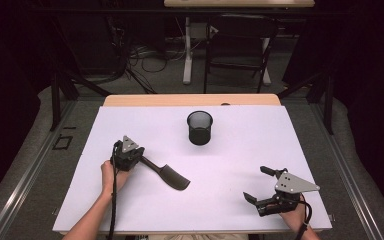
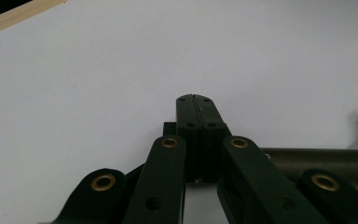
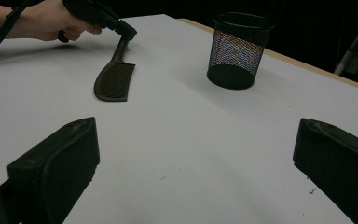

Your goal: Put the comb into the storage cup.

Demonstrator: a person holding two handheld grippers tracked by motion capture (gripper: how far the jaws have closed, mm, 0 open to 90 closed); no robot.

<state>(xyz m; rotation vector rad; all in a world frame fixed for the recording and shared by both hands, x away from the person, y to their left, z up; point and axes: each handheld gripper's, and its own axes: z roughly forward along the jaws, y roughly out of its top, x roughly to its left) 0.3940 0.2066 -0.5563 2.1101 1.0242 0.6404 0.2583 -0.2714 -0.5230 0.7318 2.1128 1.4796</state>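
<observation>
A dark comb point(image 1: 172, 177) lies flat on the white table, its handle pointing to my left gripper point(image 1: 139, 159). In the left gripper view the two jaws meet pad to pad point(image 2: 194, 100) and sit over the end of the comb's handle point(image 2: 317, 161), which runs off to the right beneath them. The right gripper view shows the comb point(image 3: 114, 79) with the left gripper point(image 3: 128, 32) touching its handle end. My right gripper point(image 1: 258, 184) rests near the front right of the table, jaws wide apart point(image 3: 196, 158) with nothing between them.
A black mesh cup point(image 1: 200, 127) stands upright at the middle back of the table, also seen in the right gripper view point(image 3: 235, 49). The white sheet point(image 1: 240, 160) covers the table; a wooden edge point(image 1: 190, 100) runs along its far side.
</observation>
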